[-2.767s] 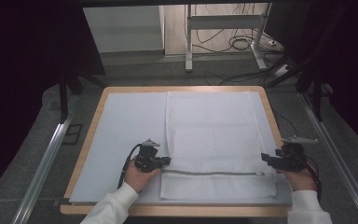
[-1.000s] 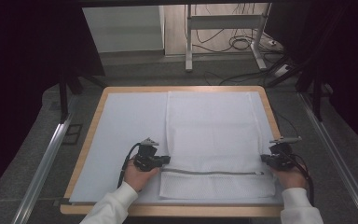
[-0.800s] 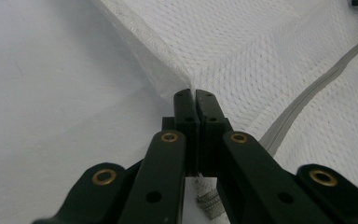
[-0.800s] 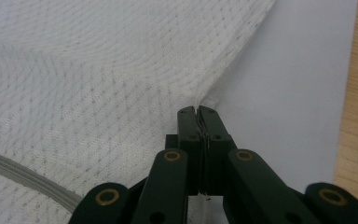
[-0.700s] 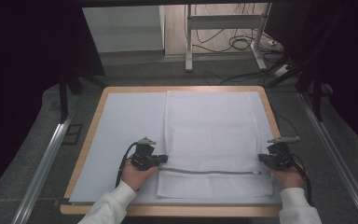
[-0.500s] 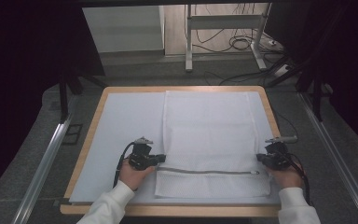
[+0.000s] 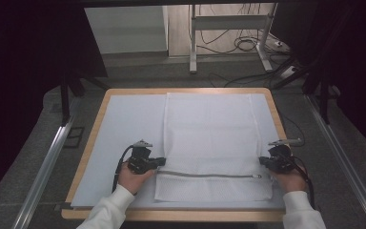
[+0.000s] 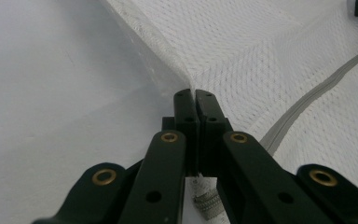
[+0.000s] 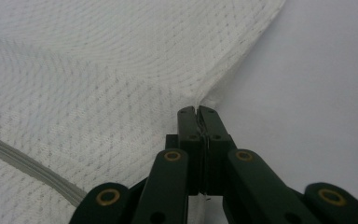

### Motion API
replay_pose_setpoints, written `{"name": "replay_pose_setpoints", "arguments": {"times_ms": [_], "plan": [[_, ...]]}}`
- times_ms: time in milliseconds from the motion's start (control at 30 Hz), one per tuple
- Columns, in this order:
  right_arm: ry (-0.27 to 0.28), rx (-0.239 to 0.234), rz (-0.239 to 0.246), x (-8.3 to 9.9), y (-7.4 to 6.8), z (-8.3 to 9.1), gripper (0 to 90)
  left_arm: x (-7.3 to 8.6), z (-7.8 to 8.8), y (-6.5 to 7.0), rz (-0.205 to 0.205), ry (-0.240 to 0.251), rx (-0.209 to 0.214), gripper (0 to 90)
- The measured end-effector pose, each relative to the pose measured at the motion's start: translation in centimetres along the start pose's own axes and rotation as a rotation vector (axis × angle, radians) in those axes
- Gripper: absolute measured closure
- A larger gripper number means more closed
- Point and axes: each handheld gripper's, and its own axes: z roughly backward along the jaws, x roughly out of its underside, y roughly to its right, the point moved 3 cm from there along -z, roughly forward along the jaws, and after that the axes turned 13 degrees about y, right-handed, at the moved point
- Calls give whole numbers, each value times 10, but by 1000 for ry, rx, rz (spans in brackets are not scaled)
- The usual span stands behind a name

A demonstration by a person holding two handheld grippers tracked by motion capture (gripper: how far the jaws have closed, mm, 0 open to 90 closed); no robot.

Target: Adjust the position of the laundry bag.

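A white mesh laundry bag (image 7: 214, 143) with a grey zipper (image 7: 209, 175) across its near end lies flat on the pale mat. My left gripper (image 7: 161, 161) is shut on the bag's left edge (image 8: 186, 79), just above the zipper (image 8: 303, 100). On the opposite side my right gripper (image 7: 262, 161) is shut on the bag's right edge (image 9: 223, 88), also beside the zipper (image 9: 23, 163). Both jaw pairs pinch the fabric hem, which rises slightly at each grip. The left gripper (image 8: 195, 93) and the right gripper (image 9: 196, 110) show closed jaws with cloth between them.
The pale mat (image 7: 124, 129) covers a wooden-edged table (image 7: 100, 114). Metal rails (image 7: 43, 171) run along both sides of the table. Beyond the far edge stand a desk frame (image 7: 228, 28) and floor cables (image 7: 248, 45).
Both grippers have drawn toward the near edge of the table with the bag's edges in them, sliding the bag a little closer to the person.
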Motion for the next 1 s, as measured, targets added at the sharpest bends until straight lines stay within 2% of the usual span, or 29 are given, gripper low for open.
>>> {"name": "replay_pose_setpoints", "arguments": {"times_ms": [1000], "plan": [[26, -43, 21, -4, -22, -6, 881, 4, 22, -13, 16, 12, -19, 894]]}}
